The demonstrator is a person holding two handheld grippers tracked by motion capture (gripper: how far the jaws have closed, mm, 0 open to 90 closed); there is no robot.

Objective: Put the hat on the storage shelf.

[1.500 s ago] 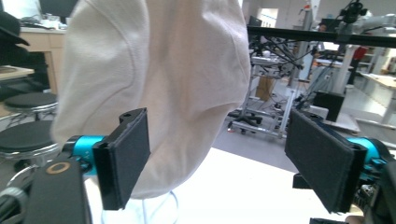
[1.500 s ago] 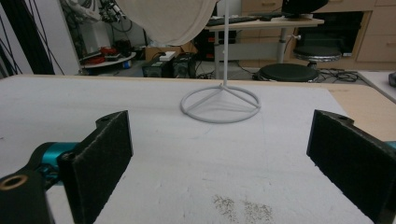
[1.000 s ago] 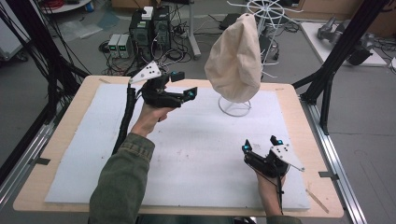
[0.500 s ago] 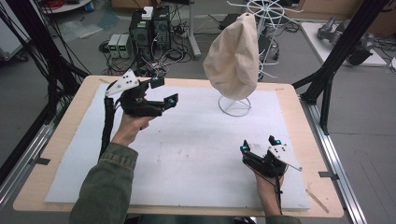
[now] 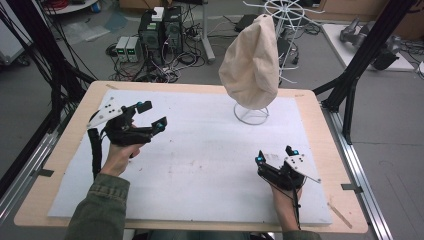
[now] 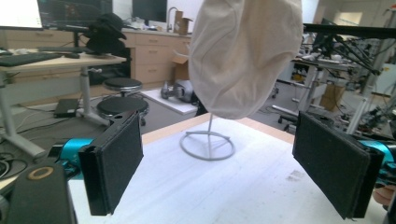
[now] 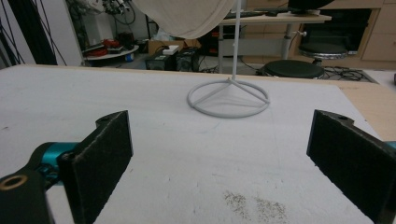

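A beige cloth cap (image 5: 252, 60) hangs on a white wire stand whose ring base (image 5: 251, 114) rests at the back middle of the table. In the left gripper view the cap (image 6: 243, 51) looms ahead above the ring base (image 6: 208, 144). My left gripper (image 5: 152, 115) is held above the left part of the white mat, open, with nothing between its jaws. My right gripper (image 5: 274, 155) sits low at the front right, open and empty. The right gripper view shows the ring base (image 7: 229, 98) ahead and the cap's lower edge (image 7: 187, 18) at the top.
A white mat (image 5: 200, 165) covers the wooden table (image 5: 320, 125). Black frame posts (image 5: 360, 65) stand at the right and left edges. Computers and cables (image 5: 160, 30) lie on the floor behind the table. Faint dark specks (image 7: 254, 203) mark the mat near my right gripper.
My left gripper has drawn back from the cap, moving left and toward the person across the mat. The right gripper has stayed where it was. The cap still hangs on its stand.
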